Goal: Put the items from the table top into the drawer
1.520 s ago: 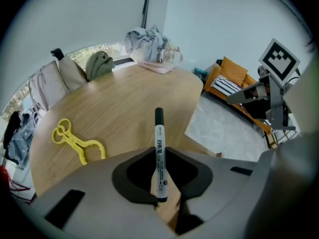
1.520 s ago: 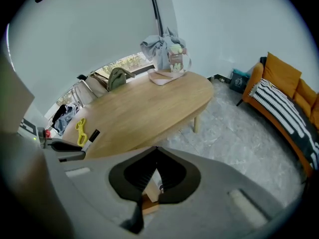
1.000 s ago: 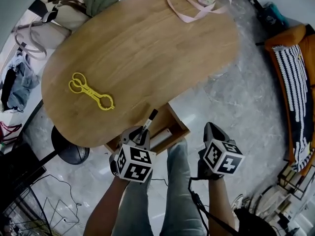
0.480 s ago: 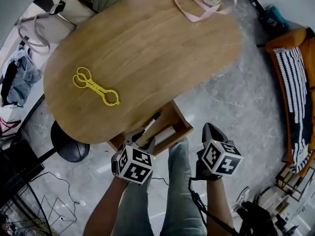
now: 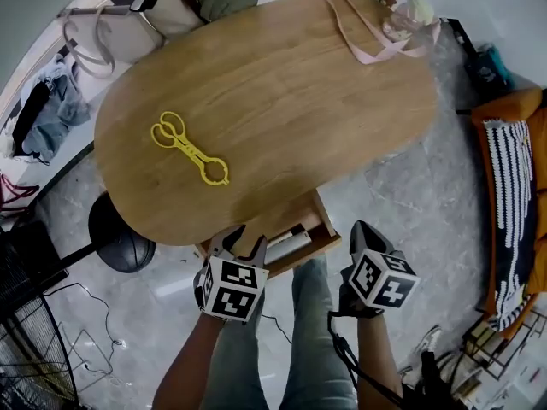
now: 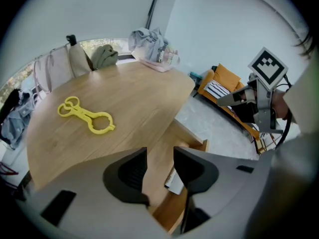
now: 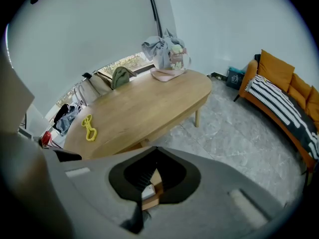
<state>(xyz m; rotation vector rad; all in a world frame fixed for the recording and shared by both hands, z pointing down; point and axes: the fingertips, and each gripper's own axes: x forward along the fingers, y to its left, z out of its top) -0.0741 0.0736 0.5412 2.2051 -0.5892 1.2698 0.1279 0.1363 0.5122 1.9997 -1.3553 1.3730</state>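
Yellow plastic tongs lie on the left part of the oval wooden table. An open drawer juts from under the table's near edge. In it lie a white oblong item and what looks like a black pen. My left gripper hovers just in front of the drawer. Its jaws have just been opening, with nothing between them. My right gripper hangs over the floor right of the drawer, fingertips together, empty.
A pink-strapped bag sits at the table's far right end. A beige bag and clothes lie at the far left. An orange sofa with a striped blanket is at the right, a black round base at the left.
My left gripper held the black pen above the drawer a second ago. It has let the pen go into the drawer and its jaws have opened. Both grippers shifted slightly.
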